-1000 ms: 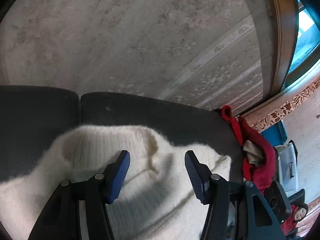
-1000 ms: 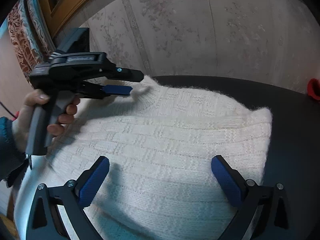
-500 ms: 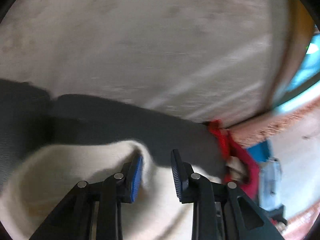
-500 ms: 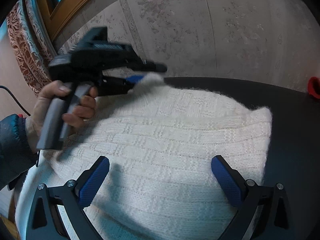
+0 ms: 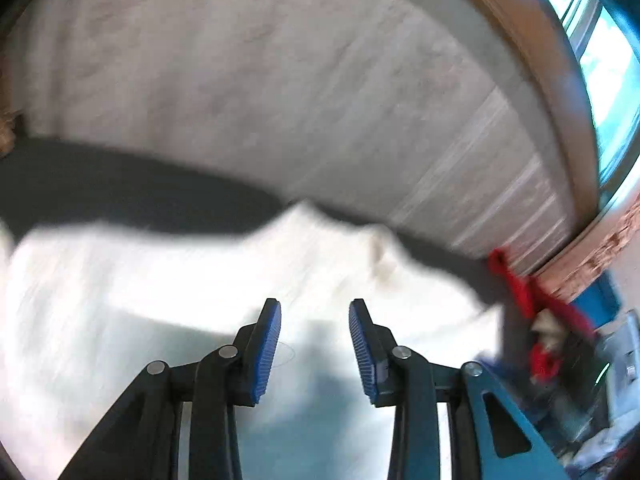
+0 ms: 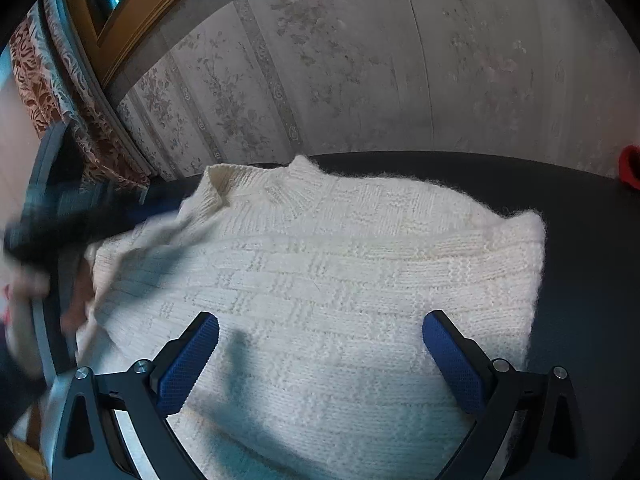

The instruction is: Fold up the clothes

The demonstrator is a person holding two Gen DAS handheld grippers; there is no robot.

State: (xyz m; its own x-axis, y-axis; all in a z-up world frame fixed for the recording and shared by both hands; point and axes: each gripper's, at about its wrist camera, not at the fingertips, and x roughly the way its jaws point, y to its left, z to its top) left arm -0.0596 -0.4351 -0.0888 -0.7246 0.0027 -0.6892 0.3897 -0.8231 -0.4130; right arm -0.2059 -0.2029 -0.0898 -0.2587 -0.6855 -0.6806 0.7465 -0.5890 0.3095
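On the dark surface [image 6: 592, 240] a cream knitted sweater [image 6: 340, 280] is spread flat. No knit is pinched by the opening left gripper [image 5: 315, 344]; the right gripper [image 6: 320, 360] is held wide apart above it. A fresh edge grasp is judged necessary next.

My left camera rides behind my left gripper [image 5: 315, 340] and looks forward and down along its blue pads, close over the white sweater [image 5: 160, 280] on the dark surface [image 5: 120, 192], with the papered wall [image 5: 280, 80] beyond. This view is smeared, so details at its right edge are hard to make out. My right camera sits behind my right gripper [image 6: 320, 360], also tilted down, close above the same sweater [image 6: 340, 280]. Both views share the sweater, dark surface [image 6: 580, 240] and wall [image 6: 360, 60]. My right view also catches my left gripper [image 6: 60, 224], blurred, at its left edge.
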